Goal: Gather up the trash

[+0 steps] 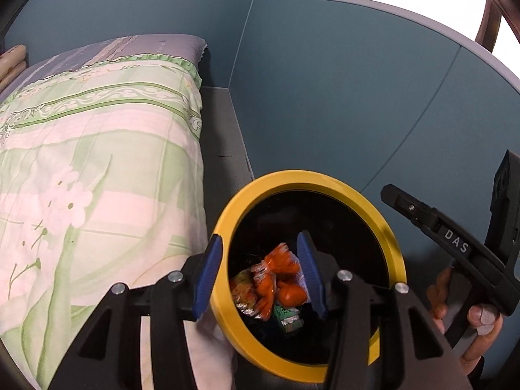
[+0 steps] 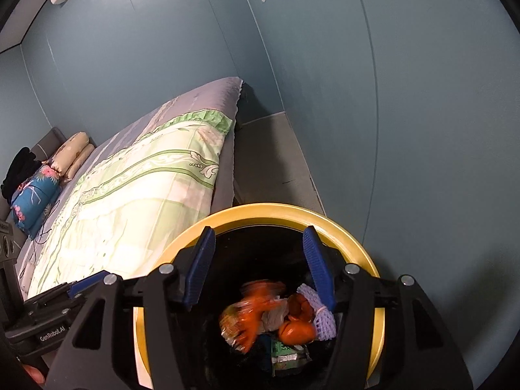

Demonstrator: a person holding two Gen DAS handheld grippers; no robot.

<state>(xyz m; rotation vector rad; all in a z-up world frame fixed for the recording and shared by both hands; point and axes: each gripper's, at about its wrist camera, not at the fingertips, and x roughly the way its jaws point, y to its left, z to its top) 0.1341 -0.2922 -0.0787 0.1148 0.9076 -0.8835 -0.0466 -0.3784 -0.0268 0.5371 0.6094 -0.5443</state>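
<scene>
**A:** Why have you parked the bin (image 1: 388, 227) where it is?

**B:** Start with the bed (image 1: 97, 162). It fills the left of the room, and the bin with the yellow rim stands on the narrow strip of floor (image 2: 269, 162) between the bed's edge and the blue wall (image 1: 325, 97). You can reach it there from the bedside without carrying rubbish across the room.

**A:** And both of your tools are over it?

**B:** Yes. Your left gripper (image 1: 260, 273) hangs above the near side of the opening; one blue pad sits just outside the rim, the other over the dark inside. The fingers stand partly apart with nothing between them, so anything they carried would fall straight in. Your right gripper (image 2: 260, 266) is lined up over the middle of the same opening, also spread partway and empty.

**A:** Where is the trash itself?

**B:** At the bottom of the bin: orange wrappers (image 1: 276, 269), a pale lilac mesh piece (image 2: 321, 318) and a small green packet (image 1: 287, 317). In the right wrist view the orange piece is smeared, so it may be mid-fall, though I cannot be sure.

**A:** So this step?

**B:** I judge it a drop-off.
</scene>
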